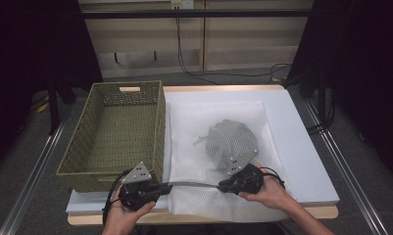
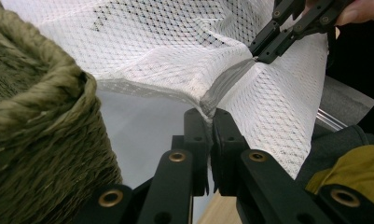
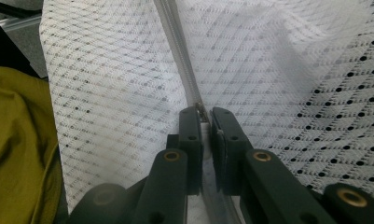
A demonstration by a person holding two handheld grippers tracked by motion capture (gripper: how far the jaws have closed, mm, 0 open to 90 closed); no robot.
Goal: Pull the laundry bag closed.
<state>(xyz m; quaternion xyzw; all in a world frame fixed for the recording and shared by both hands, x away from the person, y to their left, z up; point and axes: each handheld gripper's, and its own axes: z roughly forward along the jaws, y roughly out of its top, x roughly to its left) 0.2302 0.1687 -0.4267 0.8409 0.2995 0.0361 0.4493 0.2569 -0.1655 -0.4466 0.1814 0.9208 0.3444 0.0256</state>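
A white mesh laundry bag (image 1: pixel 218 147) lies flat on the white table top, with a grey garment (image 1: pixel 231 139) showing through the mesh. A grey zipper strip (image 1: pixel 194 184) runs along the bag's near edge. My left gripper (image 1: pixel 168 187) is shut on the left end of that zipper edge (image 2: pixel 208 105). My right gripper (image 1: pixel 222 186) is shut on the zipper (image 3: pixel 180 51) farther right, at the slider (image 3: pixel 202 114). In the left gripper view the right gripper (image 2: pixel 261 56) pinches the far end of the taut strip (image 2: pixel 226 79).
An empty olive woven basket (image 1: pixel 113 134) stands on the left of the table, close beside the left gripper (image 2: pixel 35 126). The table's front edge (image 1: pixel 204 215) lies just under both hands. Olive clothing (image 3: pixel 17 149) of the person is near the bag.
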